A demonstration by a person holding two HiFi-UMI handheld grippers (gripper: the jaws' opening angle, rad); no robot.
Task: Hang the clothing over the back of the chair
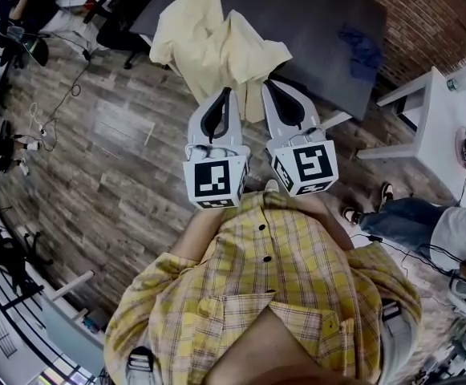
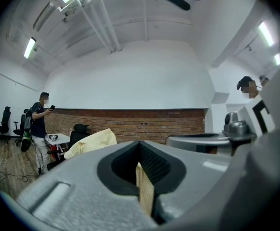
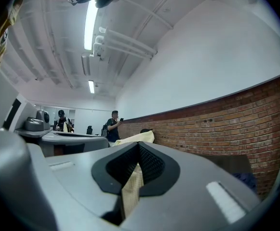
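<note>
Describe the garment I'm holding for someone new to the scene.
Find the dark table by the brick wall. Covering its left end in the head view is the garment, gripped by the left tool and right tool. It is plain pale yellow, unlike the blue cloth lying on the table.

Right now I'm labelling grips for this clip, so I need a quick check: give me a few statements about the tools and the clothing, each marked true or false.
1. The left tool is shut on the pale yellow garment. True.
2. The right tool is open and empty. False: it is also shut on a fold of the same garment.
3. A blue cloth lies on the dark table. True.
4. The person holding the tools wears a plain blue top. False: it is a yellow plaid shirt.
</note>
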